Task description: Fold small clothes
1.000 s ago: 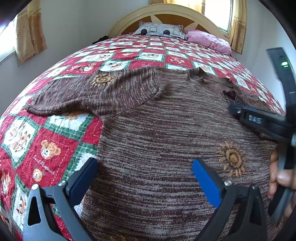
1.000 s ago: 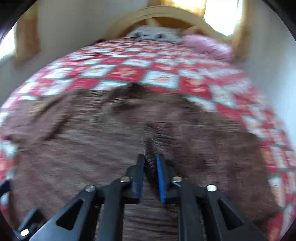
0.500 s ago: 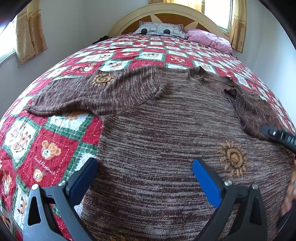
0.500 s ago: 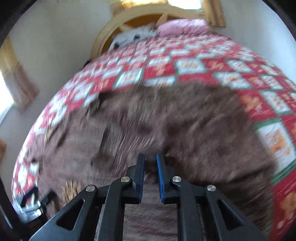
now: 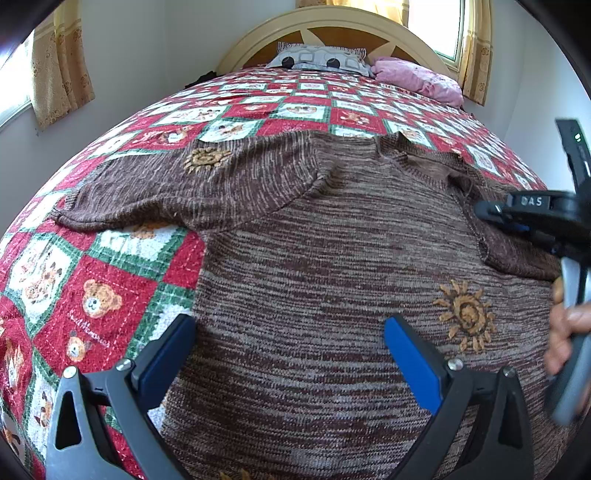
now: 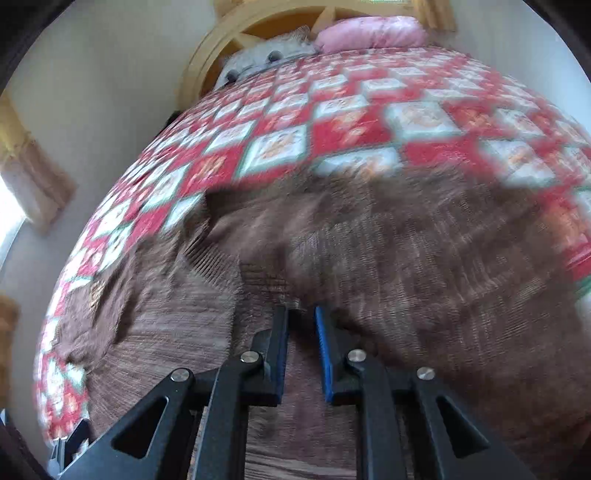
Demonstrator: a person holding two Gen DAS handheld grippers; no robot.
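At the far left a yellow patterned curtain [image 5: 61, 66] hangs in soft folds beside a pale wall, and below it the bed is covered by a nubby quilt [image 5: 92, 288] of red, white and green squares, each stitched with little bears. Spread flat over the quilt lies the sweater [image 5: 314, 288], a brown knit streaked with lighter thread in fine horizontal ribs; its left sleeve [image 5: 177, 192] stretches out sideways across the checks and carries an orange sunflower motif, with a second sunflower on the body lower right. The left gripper [image 5: 290, 354] hangs over the sweater's lower part with its jaws wide apart, the flat blue pads on black angular arms touching nothing, only the knit showing between them. Behind, the curved cream headboard [image 5: 332, 22] with a wooden inset frames a grey patterned pillow [image 5: 321, 61] and a crumpled pink pillow [image 5: 417, 79]. At the right edge of the left view the right gripper [image 6: 301, 343] reaches in from the side, a hand [image 5: 565, 332] wrapped round its handle, over the folded-in right sleeve [image 5: 517, 254]. In its own blurred view the narrow blue-lined jaws are opening with a slim gap between them; a raised ridge of ribbed knit sits just ahead of the tips, and whether the pads touch it cannot be told through the blur.
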